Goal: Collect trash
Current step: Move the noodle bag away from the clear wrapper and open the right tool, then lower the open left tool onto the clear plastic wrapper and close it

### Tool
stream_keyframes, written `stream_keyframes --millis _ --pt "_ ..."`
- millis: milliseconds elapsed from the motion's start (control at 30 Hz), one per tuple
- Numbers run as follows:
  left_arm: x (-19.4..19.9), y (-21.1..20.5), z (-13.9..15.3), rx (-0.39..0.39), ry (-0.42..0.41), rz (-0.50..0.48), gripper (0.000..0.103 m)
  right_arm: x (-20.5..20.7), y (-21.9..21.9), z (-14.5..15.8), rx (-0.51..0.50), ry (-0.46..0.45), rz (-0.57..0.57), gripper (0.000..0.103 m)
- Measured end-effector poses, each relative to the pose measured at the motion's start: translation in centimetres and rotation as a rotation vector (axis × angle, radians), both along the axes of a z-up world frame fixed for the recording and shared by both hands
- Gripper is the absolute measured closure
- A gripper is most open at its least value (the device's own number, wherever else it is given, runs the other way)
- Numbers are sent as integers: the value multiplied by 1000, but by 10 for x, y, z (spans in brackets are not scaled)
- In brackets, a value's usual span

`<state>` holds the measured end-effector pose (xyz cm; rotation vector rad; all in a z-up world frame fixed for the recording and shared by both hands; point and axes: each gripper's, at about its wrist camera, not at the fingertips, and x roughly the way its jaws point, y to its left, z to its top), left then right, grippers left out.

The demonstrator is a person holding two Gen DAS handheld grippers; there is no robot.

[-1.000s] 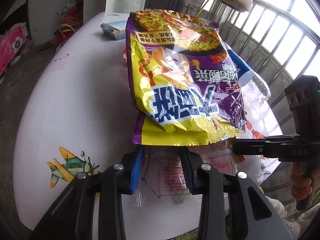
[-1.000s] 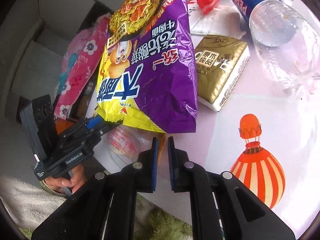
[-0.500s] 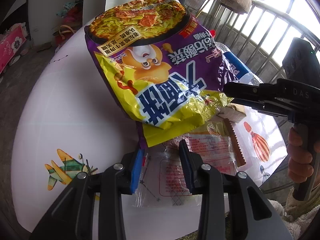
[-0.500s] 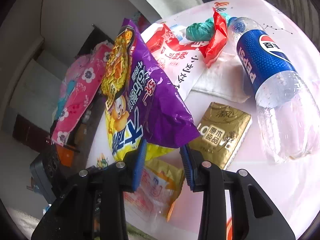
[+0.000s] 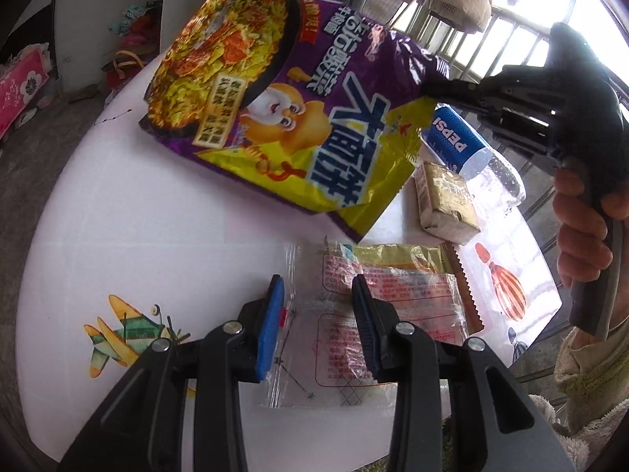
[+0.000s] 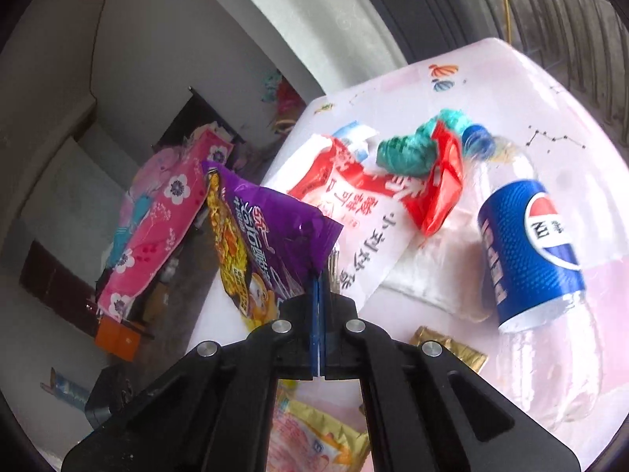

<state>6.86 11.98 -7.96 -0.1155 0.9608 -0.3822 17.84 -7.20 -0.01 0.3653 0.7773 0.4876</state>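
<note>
- A big purple and yellow snack bag [image 5: 298,114] is held up in the air above the white desk [image 5: 137,236].
- The bag's corner is pinched by the right gripper [image 6: 318,275], whose fingers [image 6: 314,314] are pressed tight together on it.
- In the left wrist view, the right gripper [image 5: 436,88] is seen at the bag's upper right edge, and a hand [image 5: 582,220] is wrapped around its handle.
- The left gripper [image 5: 316,291] is kept low over the desk with its fingers set wide apart, and nothing is held between them.
- A clear wrapper with red print [image 5: 369,314] is seen lying flat on the desk, just under and between the left fingers.
- A yellow wrapper [image 5: 397,253] is tucked partly under the clear one.
- A small gold pack [image 5: 446,200] is laid on the desk beside the hanging bag.
- A Pepsi bottle [image 6: 530,251] is laid on its side next to the gold pack.
- A red and white wrapper [image 6: 365,196] and a green crumpled ball [image 6: 412,149] are found farther back on the desk, near the bottle's blue cap.
- A little plane picture [image 5: 125,330] is printed on the desk to the left.
</note>
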Motion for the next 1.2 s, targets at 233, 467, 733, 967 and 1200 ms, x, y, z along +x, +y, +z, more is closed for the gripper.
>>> stream_keyframes --millis 233,467,733,967,1200 --pt "0 2 1 -4 -1 4 69 -4 -86 25 102 -93 -273 103" --pt "2 7 1 -22 7 16 69 -8 -112 1 103 6 -360 85" --pt "9 10 -1 -36 -6 40 69 -55 -120 15 -63 -68 -382 43" --pt "17 10 2 -41 -38 43 69 -103 -118 34 -116 -205 -297 42" --pt "1 30 27 -95 -131 88 62 -109 -78 20 -99 -157 -61 42"
